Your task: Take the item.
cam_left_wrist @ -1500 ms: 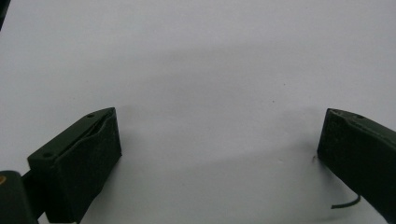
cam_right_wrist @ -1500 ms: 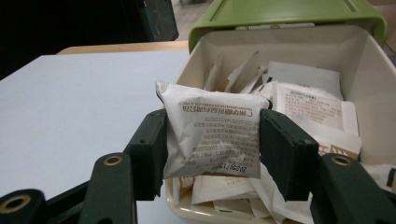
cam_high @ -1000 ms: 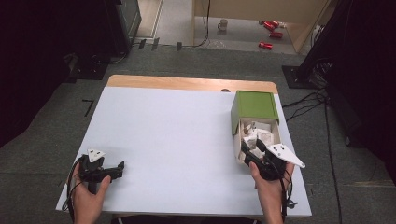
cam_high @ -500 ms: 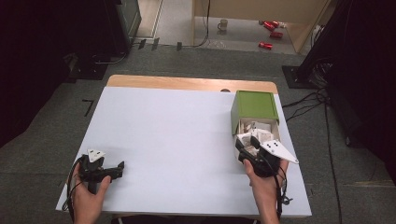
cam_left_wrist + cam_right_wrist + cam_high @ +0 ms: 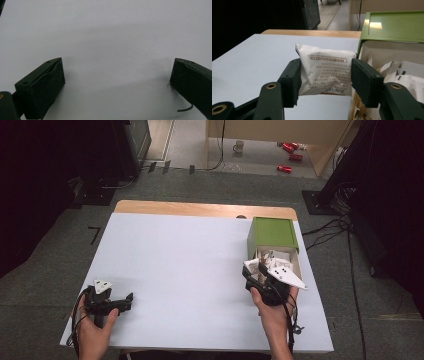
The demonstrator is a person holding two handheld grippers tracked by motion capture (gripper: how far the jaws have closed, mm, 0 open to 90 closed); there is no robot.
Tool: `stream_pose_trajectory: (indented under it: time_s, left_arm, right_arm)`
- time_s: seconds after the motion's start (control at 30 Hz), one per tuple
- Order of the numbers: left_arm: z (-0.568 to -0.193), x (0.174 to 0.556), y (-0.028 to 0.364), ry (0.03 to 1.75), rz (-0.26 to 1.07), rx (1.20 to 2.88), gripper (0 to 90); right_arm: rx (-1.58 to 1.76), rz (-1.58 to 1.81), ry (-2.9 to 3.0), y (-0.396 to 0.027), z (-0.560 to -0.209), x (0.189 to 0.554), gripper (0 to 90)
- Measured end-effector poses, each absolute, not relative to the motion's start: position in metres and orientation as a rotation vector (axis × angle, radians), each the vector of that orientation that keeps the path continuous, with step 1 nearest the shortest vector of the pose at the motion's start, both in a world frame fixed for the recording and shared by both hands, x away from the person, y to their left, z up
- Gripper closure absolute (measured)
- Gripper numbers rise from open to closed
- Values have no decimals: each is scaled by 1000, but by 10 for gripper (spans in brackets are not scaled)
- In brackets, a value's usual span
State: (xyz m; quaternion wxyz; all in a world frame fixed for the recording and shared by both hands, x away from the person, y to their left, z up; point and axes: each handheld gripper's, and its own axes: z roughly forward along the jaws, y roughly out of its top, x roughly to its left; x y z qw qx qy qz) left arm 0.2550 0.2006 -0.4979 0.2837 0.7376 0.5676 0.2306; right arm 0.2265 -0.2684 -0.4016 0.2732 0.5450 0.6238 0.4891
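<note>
R gripper [image 5: 325, 75] clamped on white sachet [image 5: 325, 72], held just off near-left corner of green box [image 5: 272, 232] w/ more packets inside, at table's [image 5: 190, 265] right side; L gripper [image 5: 117, 82] jaws wide apart, resting low over bare tabletop.

Two grippers: left gripper [image 5: 112, 304], right gripper [image 5: 261, 276]. One white packet [image 5: 325, 72] between the right gripper's jaws. One green box [image 5: 272, 241] just beyond and beside that gripper, more white packets [image 5: 276, 258] inside, count unclear. One table [image 5: 190, 265] under both. Three red cans [image 5: 290, 155] and one mug [image 5: 239, 145] on the floor, well beyond.
</note>
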Motion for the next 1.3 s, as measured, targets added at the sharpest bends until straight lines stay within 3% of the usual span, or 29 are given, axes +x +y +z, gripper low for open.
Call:
stream_pose_trajectory:
  time_s: [1.3]
  left_arm:
    - [-498, 255, 201, 1519, 617, 1974, 0]
  right_arm:
    - [1458, 1324, 1792, -207, -429, 253, 432]
